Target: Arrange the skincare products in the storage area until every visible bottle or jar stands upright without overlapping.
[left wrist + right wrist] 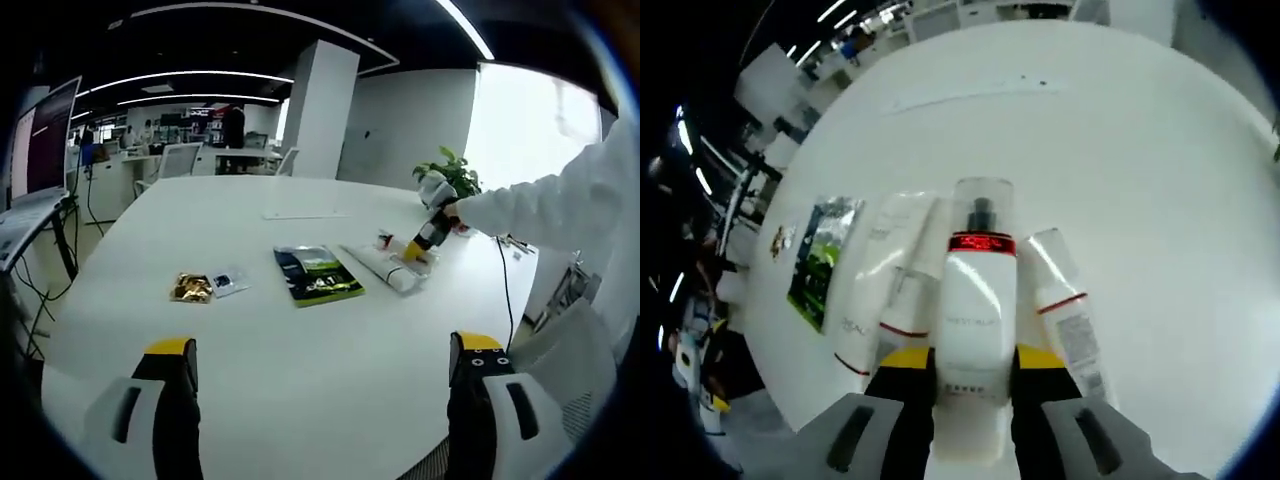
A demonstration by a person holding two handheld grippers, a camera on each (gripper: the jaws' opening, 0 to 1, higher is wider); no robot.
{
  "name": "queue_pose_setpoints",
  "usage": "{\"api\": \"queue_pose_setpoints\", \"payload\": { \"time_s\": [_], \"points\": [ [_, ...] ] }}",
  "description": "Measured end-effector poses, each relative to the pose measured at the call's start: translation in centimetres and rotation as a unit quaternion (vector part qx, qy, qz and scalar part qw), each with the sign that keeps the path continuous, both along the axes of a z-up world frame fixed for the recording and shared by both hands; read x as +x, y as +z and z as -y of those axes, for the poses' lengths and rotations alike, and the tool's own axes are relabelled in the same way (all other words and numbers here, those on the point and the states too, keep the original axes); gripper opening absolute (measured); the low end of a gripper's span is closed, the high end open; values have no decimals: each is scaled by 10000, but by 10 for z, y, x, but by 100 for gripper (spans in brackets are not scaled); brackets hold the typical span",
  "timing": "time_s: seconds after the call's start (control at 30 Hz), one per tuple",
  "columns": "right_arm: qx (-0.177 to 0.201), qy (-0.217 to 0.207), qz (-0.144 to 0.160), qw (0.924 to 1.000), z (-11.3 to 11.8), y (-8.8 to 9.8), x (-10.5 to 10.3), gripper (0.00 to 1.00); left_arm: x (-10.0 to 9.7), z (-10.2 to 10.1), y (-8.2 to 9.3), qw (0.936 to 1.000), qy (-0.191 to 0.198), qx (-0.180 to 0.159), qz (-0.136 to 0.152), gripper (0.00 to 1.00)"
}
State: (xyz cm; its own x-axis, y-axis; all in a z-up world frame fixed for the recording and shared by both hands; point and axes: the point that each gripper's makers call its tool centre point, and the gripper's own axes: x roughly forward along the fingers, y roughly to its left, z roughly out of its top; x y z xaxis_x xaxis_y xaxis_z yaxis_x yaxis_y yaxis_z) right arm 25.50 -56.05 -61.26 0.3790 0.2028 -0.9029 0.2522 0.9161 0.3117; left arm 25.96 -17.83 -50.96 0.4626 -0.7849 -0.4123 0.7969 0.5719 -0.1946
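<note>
In the left gripper view, a white table (300, 370) spreads out ahead. The left gripper (325, 375) hangs over its near edge with its yellow-tipped jaws wide apart and nothing between them. Going from left to right on the table: a small gold packet (190, 288), a small clear sachet (224, 282) just beside it, then a flat green-and-black pouch (318, 275). Right of the pouch lie the white skincare tubes (385, 268), and the right gripper (418, 250) reaches down onto them from a white sleeve (560, 205). A potted plant (450, 172) stands behind, near the table's far edge.

In the right gripper view, the same pouch (820, 262) lies at the left, near the table's edge. Next to it two white tubes (885, 285) lie side by side, touching, each with a thin red band near its lower end. In the middle is a white bottle (973, 300) with a glossy body, a red ring at its neck and a clear cap over a dark pump head; faint grey lettering sits on its front. The right gripper (973, 375) is clamped on the bottle's lower body, a jaw on either side. To the right lies a slimmer white tube (1065, 315) with a red band and small print, angled away from the bottle and just beside it.
</note>
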Motion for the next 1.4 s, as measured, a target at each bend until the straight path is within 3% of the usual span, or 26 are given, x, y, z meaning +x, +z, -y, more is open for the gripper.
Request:
{"api": "queue_pose_setpoints", "payload": {
  "time_s": [0.1,0.3,0.47,0.77,1.17,1.4],
  "points": [
    [182,-96,29,9998,0,1,-4,23,-2,0,0,10000,-18,-5,-4,99],
    [888,-646,358,9933,-3,5,-10,23,-3,2,-3,10000,-69,25,-58,99],
    [1412,-1068,581,9825,-10,7,-15,23,-7,4,-6,9998,-144,53,-156,99],
    [2165,-1531,954,9595,-8,9,-15,23,-9,4,-7,9997,-152,54,-176,99],
    [3214,-2066,1616,9099,-28,16,-25,23,-14,7,-10,9992,-278,125,-258,99],
    [3443,-2053,1899,8962,-45,26,-32,23,-14,8,-11,9991,-260,128,-321,99]
  ]
}}
